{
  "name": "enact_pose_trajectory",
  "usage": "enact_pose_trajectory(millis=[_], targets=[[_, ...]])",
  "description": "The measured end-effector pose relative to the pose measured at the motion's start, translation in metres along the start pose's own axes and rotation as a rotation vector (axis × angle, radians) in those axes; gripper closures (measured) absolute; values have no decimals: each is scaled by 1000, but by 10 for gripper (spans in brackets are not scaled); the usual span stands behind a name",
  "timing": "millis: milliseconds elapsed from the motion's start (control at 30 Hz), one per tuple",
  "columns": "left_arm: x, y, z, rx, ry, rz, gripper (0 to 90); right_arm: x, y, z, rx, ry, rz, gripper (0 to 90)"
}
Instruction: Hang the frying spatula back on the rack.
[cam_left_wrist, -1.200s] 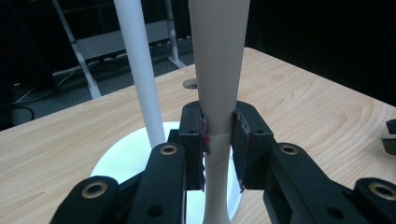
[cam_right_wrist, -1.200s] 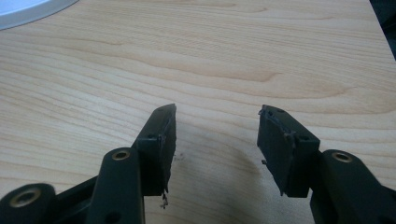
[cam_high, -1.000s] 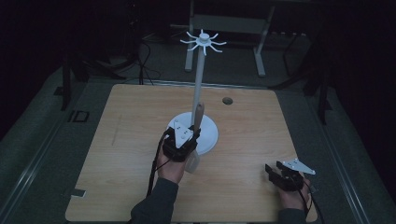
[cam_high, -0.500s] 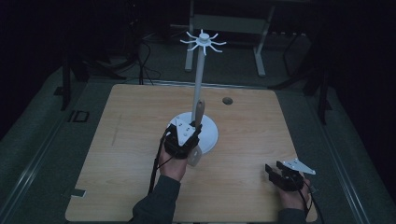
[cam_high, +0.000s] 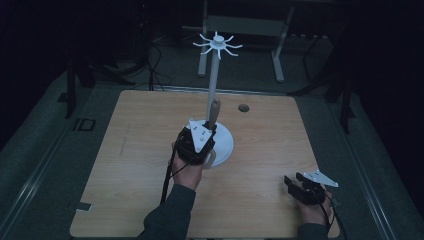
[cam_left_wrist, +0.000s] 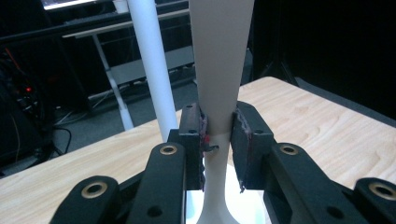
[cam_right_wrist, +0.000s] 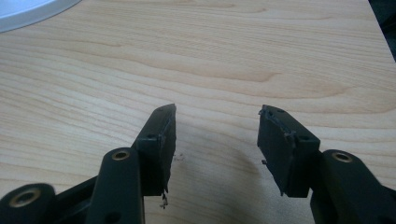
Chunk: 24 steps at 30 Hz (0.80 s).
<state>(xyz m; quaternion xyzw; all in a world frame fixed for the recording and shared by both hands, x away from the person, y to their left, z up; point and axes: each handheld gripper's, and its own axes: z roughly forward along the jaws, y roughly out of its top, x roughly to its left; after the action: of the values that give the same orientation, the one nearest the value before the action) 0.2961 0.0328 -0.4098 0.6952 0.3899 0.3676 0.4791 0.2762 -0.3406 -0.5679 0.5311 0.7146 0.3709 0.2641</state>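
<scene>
Centrally, the left gripper (cam_left_wrist: 219, 149) clamps a pale utensil (cam_left_wrist: 218, 56) beside the stand's pole (cam_left_wrist: 152, 65); the right gripper (cam_right_wrist: 215, 140) gapes near the table (cam_high: 145, 150) edge.

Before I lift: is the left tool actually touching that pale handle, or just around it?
Touching. In the left gripper view, both jaws of the left tool press against the sides of the pale handle, with no gap showing on either side.

Pale wood-grain surface (cam_right_wrist: 233, 56), matt and smooth, white smooth plastic-looking stand pole (cam_left_wrist: 149, 60), matt black claw pads (cam_right_wrist: 161, 135) with frayed edges
</scene>
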Motion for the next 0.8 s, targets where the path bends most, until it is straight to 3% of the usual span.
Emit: enact_pose_trajectory(millis=[800], targets=[[4,30,3,-23,52,-34,753,0,0,-1,-3,-6,4,461]])
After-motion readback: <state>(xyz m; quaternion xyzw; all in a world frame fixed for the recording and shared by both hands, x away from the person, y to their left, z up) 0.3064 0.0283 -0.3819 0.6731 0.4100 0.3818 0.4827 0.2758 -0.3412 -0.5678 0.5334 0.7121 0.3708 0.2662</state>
